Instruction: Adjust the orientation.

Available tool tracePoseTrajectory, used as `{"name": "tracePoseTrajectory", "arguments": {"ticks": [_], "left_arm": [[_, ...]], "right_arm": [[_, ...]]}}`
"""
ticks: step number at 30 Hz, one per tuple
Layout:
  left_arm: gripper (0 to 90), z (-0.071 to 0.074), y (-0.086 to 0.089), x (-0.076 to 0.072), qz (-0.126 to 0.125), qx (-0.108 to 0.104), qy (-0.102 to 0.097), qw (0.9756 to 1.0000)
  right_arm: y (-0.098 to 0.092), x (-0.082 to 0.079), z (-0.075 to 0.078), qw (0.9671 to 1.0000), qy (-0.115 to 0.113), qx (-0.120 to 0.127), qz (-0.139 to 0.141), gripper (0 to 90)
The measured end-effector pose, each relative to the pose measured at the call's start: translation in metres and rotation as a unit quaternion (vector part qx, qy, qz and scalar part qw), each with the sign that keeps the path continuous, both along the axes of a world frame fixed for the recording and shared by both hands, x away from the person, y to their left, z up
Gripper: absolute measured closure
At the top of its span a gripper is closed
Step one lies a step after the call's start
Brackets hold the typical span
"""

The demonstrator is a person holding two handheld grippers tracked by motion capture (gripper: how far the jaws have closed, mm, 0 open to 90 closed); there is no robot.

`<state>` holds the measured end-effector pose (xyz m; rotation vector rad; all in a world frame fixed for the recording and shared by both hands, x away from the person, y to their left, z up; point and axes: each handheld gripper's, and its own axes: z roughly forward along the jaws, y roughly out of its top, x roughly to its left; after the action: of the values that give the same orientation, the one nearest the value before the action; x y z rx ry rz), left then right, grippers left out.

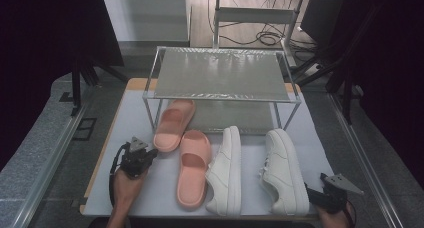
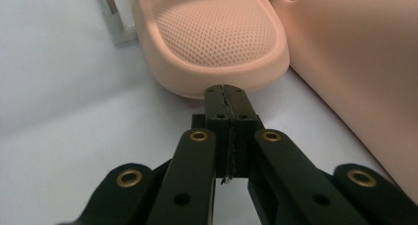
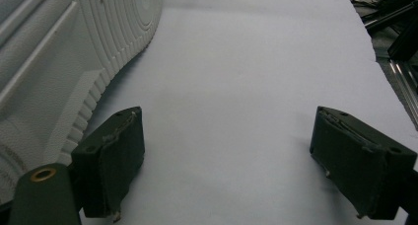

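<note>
Touching pink slide point(image 2: 217, 42): closed left hand-held gripper point(image 2: 227, 94).

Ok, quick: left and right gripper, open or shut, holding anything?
Left gripper: shut, holding nothing, its tips at the heel of a pink slide.
Right gripper: open, holding nothing, beside a white sneaker.

Peach slides and white sneakers on a pale worktop

The two slides point(image 1: 181, 138) are showing a peach colour with a dotted insole, the two sneakers point(image 1: 255, 170) are looking white with ridged soles, the worktop point(image 1: 130, 123) is pale grey-white, and both jaws are black.
</note>
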<state>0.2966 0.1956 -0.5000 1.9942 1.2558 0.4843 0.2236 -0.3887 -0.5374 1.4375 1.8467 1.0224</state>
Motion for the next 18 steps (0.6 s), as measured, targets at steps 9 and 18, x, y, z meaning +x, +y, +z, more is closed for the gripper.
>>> {"name": "tracePoseTrajectory", "arguments": {"ticks": [9,18], "left_arm": [[89.8,-0.001,-0.007,0.020,-0.003,0.002,0.003,1.0000],[89.9,-0.002,-0.014,0.038,0.000,0.005,0.003,1.0000]], "right_arm": [[0.000,0.000,0.000,1.0000,0.000,0.000,0.000,13.1],[0.000,0.000,0.000,1.0000,0.000,0.000,0.000,13.1]]}}
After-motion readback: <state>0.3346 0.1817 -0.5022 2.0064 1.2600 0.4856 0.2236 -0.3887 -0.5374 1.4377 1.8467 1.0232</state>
